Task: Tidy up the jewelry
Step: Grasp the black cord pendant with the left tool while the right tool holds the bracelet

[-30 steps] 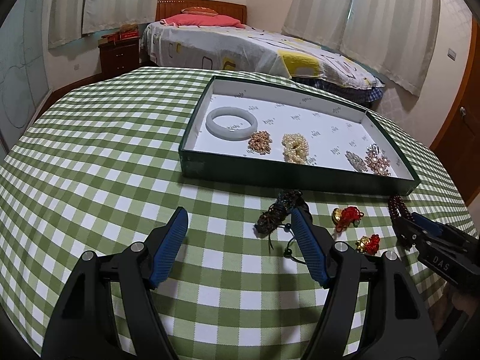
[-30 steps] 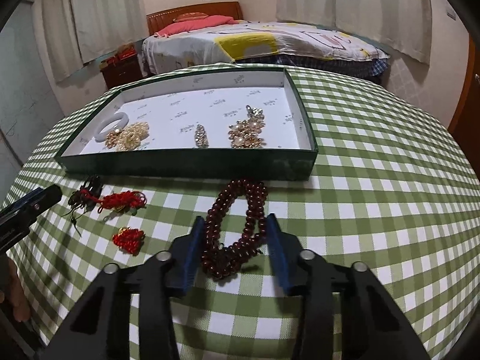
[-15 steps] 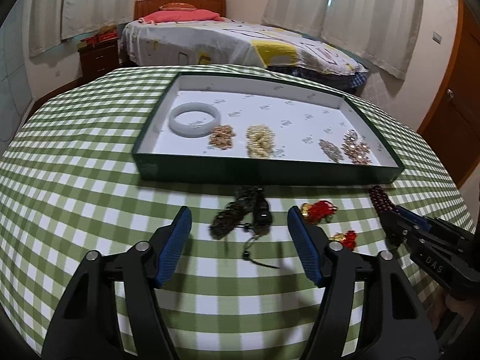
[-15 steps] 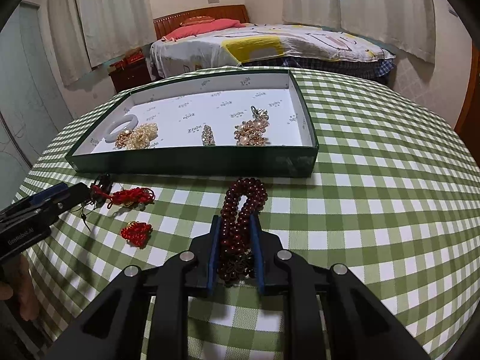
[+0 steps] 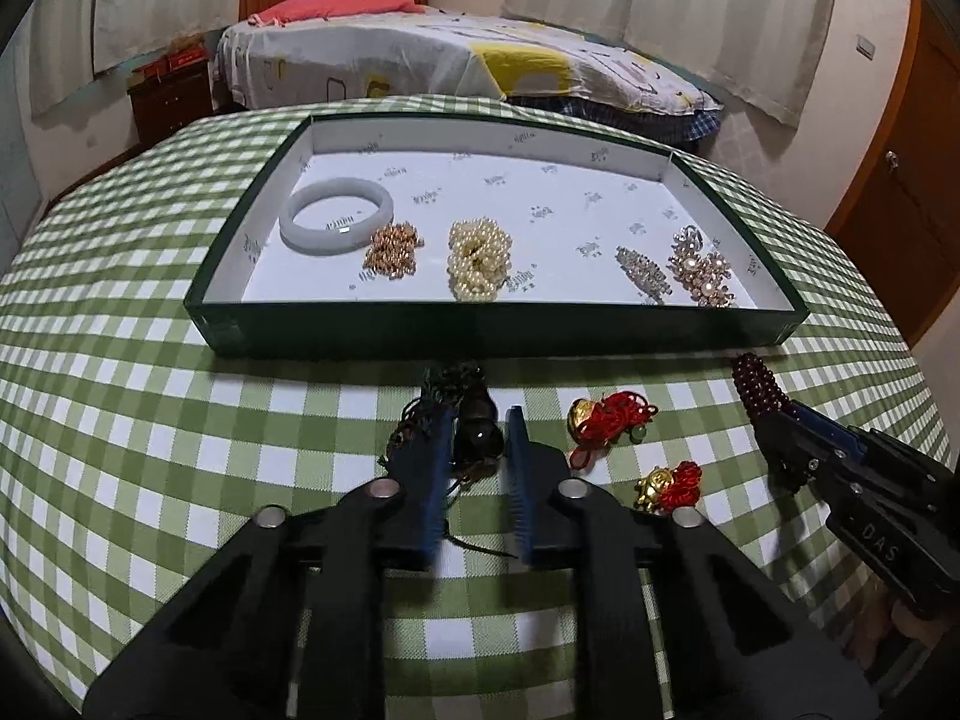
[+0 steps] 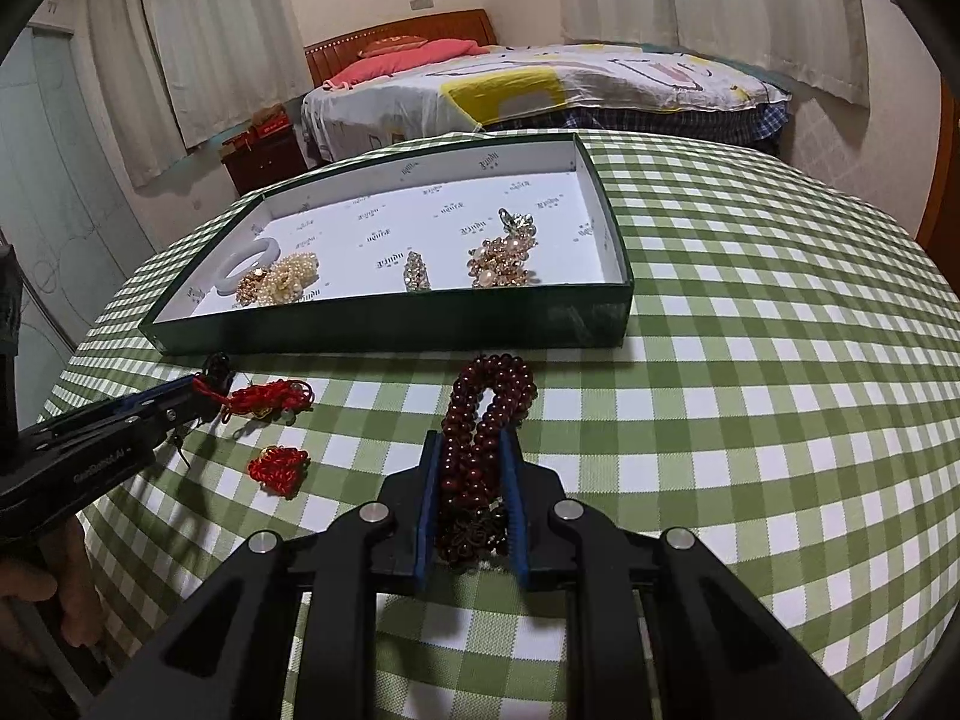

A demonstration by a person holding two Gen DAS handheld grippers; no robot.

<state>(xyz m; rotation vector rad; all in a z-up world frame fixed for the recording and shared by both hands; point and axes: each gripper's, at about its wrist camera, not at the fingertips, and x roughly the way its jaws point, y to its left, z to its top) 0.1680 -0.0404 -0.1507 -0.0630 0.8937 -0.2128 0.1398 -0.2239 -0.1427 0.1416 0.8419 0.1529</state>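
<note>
A dark corded bracelet with a black bead [image 5: 475,435] lies on the checked cloth, in front of the green tray [image 5: 480,333]. My left gripper [image 5: 480,414] is closing on it, its blue pads tight on either side of the bead. My right gripper [image 6: 471,438] is shut on the near end of a dark red bead bracelet [image 6: 492,387], whose loop lies flat toward the tray. Two red knotted charms [image 5: 612,417] [image 5: 672,486] rest between the grippers. In the tray are a white bangle [image 5: 336,216], a pearl bracelet [image 5: 480,258] and several gold pieces.
The round table's edge curves close on both sides and at the front. A bed [image 6: 540,84] stands behind the table, a wooden nightstand [image 5: 171,99] at the back left, a door [image 5: 906,198] to the right. A hand [image 6: 36,588] holds the left gripper's handle.
My left gripper slid right over the dark bracelet and its jaws narrowed from wide apart to tight around the bead. The right jaws shut on the red beads and stayed put.
</note>
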